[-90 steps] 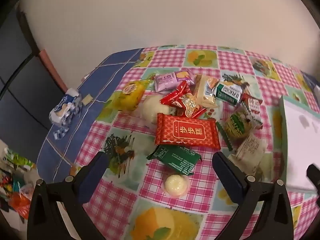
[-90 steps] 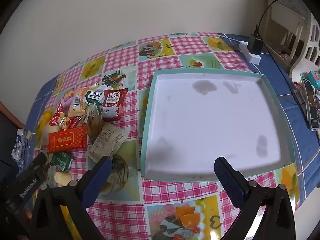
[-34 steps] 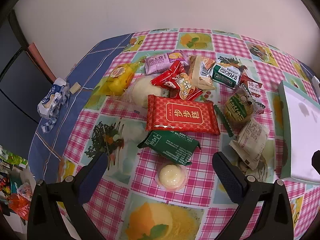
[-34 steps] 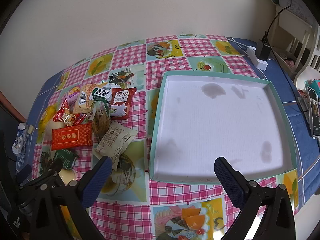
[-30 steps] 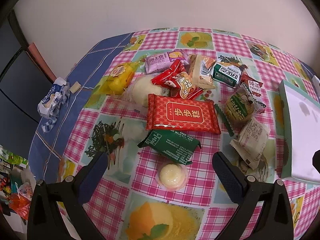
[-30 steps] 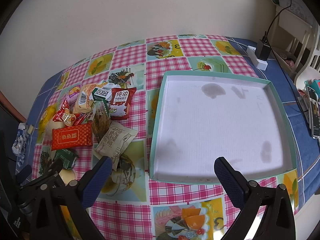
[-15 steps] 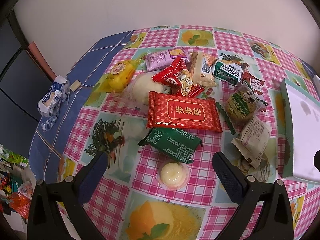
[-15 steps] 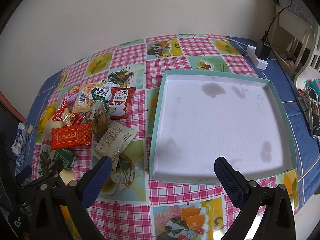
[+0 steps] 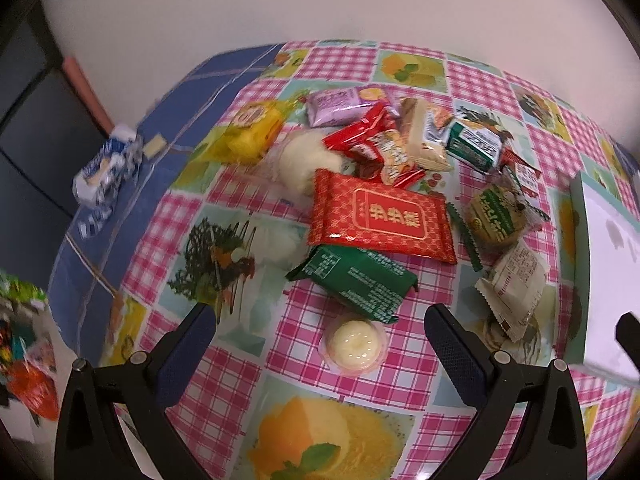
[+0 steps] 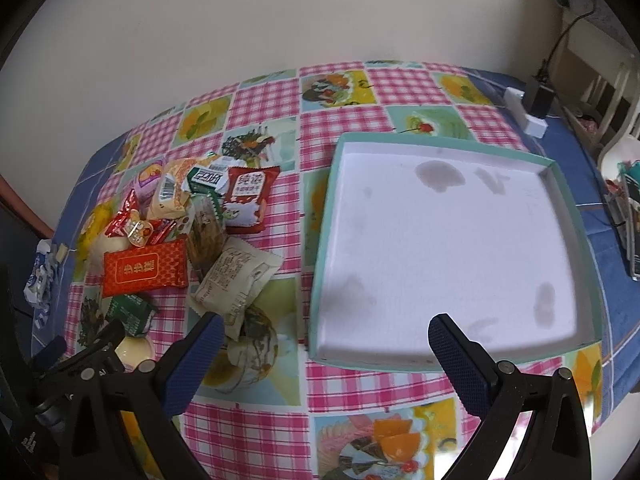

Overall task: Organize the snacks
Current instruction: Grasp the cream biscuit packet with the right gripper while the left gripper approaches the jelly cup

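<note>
snacks in crinkly coloured wrappers (image 9: 380, 216) lie heaped beside my white teal-rimmed cardboard tray (image 10: 560, 184); my left hand-held gripper (image 9: 320, 328) and right hand-held gripper (image 10: 324, 340) hover spread wide, grasping nothing.

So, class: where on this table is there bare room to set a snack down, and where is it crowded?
The teal tray holds nothing, so its whole white floor is free. Bare cloth also lies between the tray and the cream packet, and behind the tray toward the wall. The crowded part is the snack pile around the red packet.

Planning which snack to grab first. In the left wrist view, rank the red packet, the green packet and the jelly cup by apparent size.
1. red packet, clearly largest.
2. green packet.
3. jelly cup, smallest, though it lies nearest the camera.
</note>
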The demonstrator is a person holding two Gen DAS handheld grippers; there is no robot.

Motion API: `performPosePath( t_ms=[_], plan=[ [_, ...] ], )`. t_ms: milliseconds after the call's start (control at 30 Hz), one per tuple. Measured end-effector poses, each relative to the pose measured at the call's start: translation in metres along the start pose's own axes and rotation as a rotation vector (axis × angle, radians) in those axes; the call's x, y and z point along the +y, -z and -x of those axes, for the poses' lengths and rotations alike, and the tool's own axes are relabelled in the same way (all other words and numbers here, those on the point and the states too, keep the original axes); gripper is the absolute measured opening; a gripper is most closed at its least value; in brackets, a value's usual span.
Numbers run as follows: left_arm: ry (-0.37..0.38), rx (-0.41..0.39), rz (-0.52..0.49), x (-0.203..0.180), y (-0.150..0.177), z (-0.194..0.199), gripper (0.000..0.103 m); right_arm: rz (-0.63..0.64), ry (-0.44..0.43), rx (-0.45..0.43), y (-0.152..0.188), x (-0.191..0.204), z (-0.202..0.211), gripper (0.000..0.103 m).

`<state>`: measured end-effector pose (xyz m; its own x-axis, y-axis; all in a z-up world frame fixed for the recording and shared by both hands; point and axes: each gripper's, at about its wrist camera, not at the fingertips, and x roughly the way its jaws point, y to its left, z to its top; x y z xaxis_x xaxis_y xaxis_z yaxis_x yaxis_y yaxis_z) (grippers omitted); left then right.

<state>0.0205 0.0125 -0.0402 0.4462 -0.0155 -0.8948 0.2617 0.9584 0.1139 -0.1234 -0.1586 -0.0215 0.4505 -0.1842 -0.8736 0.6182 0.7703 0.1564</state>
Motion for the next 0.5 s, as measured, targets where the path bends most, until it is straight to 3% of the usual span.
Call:
performPosePath(
  t_ms=[233,367,500],
  plan=[
    [0.059,0.076,0.083,0.015,0.001,-0.019,0.103,0.033,-0.090,0.054,-0.003,0.023,-0.022,0.103],
    [0.081,0.131,0.096,0.015,0.005,-0.031,0.089,0.057,-0.125,0.095,-0.005,0.039,-0.040,0.098],
    [0.106,0.167,0.096,0.012,0.008,-0.040,0.086,0.091,-0.124,0.109,-0.007,0.053,-0.053,0.092]
  ],
)
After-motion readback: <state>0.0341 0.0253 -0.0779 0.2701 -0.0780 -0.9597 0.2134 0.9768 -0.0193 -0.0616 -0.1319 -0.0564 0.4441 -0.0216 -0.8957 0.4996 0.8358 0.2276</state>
